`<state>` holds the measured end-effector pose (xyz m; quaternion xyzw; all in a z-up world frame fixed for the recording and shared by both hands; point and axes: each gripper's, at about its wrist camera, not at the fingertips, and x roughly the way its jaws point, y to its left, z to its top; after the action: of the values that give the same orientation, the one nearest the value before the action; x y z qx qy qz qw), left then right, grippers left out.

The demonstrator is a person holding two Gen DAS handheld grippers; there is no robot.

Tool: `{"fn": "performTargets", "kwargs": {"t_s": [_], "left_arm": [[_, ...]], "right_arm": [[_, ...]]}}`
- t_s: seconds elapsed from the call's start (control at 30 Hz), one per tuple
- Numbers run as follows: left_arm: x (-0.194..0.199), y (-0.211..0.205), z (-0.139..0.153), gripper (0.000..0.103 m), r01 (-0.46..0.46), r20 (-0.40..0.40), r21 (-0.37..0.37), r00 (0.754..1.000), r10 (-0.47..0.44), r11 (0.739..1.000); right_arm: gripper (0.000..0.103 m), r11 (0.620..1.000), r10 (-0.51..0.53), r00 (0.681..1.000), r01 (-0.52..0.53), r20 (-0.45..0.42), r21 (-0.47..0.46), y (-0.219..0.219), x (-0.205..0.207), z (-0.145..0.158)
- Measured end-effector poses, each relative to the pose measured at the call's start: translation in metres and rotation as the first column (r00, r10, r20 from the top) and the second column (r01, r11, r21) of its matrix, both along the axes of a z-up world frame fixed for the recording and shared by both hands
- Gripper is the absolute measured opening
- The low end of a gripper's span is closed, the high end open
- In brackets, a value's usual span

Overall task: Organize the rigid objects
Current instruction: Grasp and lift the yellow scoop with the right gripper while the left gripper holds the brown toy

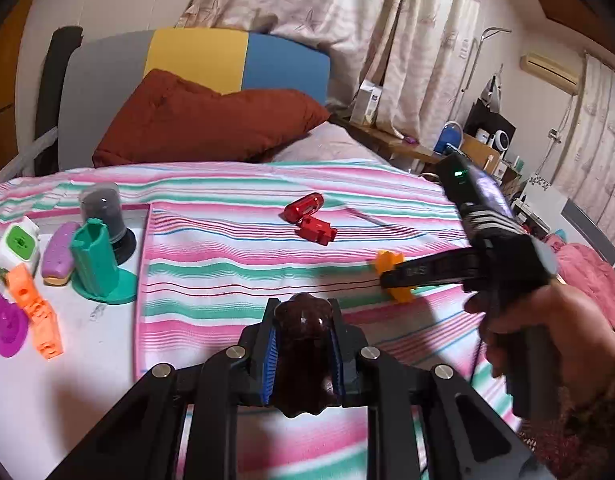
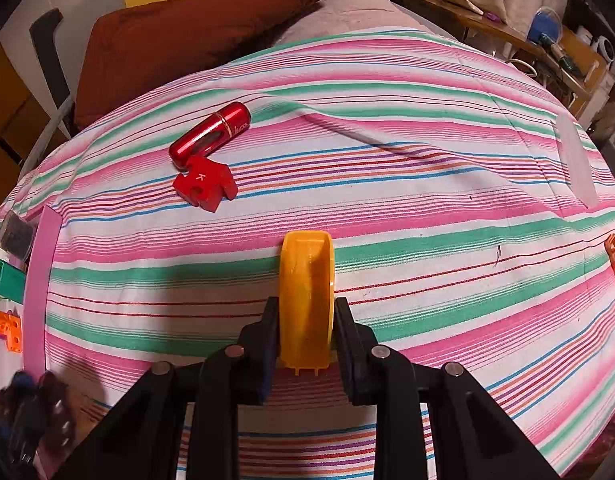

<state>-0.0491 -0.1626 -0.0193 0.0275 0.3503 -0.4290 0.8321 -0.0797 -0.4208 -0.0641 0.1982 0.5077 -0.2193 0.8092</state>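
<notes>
Left claw (image 1: 303, 344): closed on a dark brown figurine (image 1: 303, 356), lifted above the striped bedspread (image 1: 267, 256).
Right claw (image 2: 305, 332): clamped on a yellow piece (image 2: 306, 292), right of the figurine.
Advice: the figurine is best carried left to the white tray (image 1: 79, 344).
</notes>
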Motion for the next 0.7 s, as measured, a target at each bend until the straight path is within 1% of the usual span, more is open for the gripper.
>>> {"fn": "performTargets", "kwargs": {"t_s": [0.1,0.23,0.43,0.53,0.7], "left_arm": [[-0.003,0.012,0.007,0.02,-0.006,-0.004,-0.009,1.0,0.006,1.0],[-0.002,0.036,0.017,0.02,-0.04,-0.029,-0.046,0.999,0.039,0.998],[0.002,0.078,0.03,0.02,-0.096,-0.009,-0.057,0.995,0.096,0.994],[0.007,0.1,0.03,0.02,-0.135,-0.019,-0.057,0.991,0.135,0.989],[0.019,0.138,0.025,0.02,-0.216,-0.041,-0.045,0.976,0.214,0.975]], "right_arm": [[0.026,1.0,0.0,1.0,0.0,0.001,0.001,0.001,0.0,0.0],[0.026,1.0,-0.001,1.0,0.001,0.001,0.001,0.0,0.0,0.0],[0.026,1.0,-0.003,1.0,0.003,0.003,0.003,0.001,0.001,0.0],[0.026,1.0,-0.005,1.0,0.005,0.005,0.004,0.001,0.0,-0.001],[0.026,1.0,0.001,1.0,-0.001,0.001,-0.012,0.003,0.001,-0.001]]}}
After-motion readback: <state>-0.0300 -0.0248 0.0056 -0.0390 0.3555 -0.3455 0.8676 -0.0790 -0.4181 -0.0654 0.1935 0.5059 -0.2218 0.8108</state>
